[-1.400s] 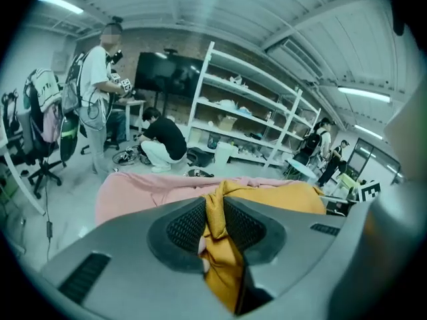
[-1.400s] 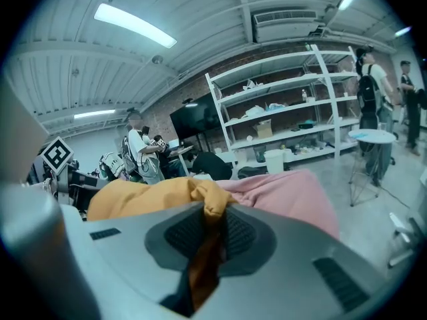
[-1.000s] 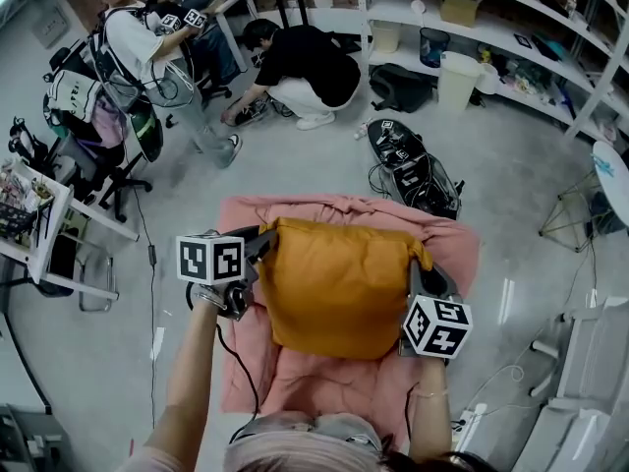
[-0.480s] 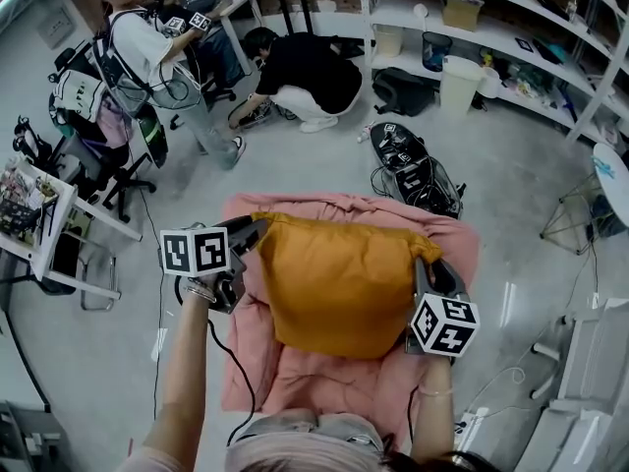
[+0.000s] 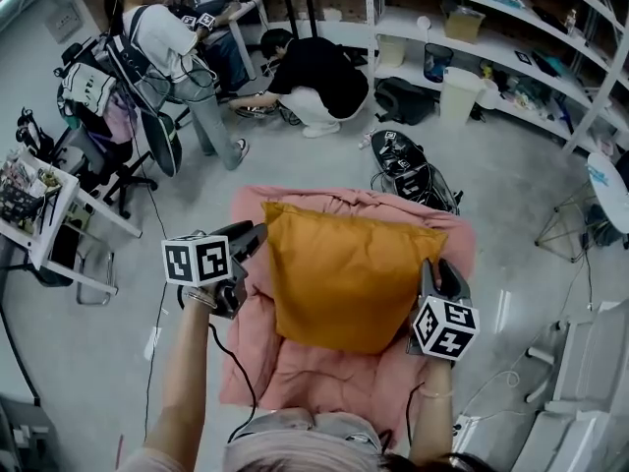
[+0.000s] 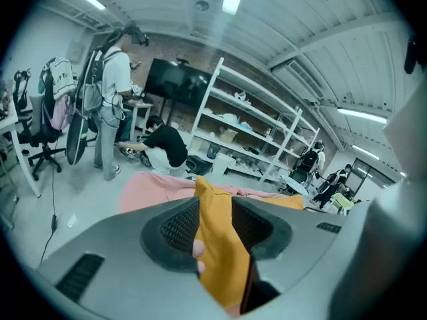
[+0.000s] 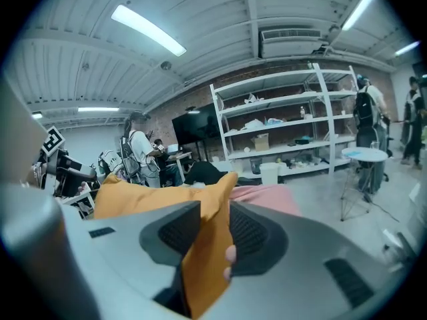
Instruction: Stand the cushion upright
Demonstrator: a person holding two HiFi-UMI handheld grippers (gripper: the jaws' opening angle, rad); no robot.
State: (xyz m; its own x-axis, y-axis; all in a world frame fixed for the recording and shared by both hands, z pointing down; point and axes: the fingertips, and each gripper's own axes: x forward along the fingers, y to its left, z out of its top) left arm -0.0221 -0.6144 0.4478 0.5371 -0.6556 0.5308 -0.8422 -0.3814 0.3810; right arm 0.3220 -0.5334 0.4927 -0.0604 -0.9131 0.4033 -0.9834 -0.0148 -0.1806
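Cushion (image 5: 344,278): orange, on the pink blanket (image 5: 295,377), between the two tongs.
Left tongs (image 5: 254,236): the jaws have just been opening and stand apart, with the cushion's far left corner loose between them.
Right tongs (image 5: 438,266): the jaws have just been opening and stand apart around the far right corner.
Room: bare grey floor (image 5: 88,362) left and right of the blanket; a black bag (image 5: 413,175) lies just past its far edge.
Materials: soft, creased cloth; dark ribbed pads (image 6: 177,225).
Markings: black-and-white squares on each cube.
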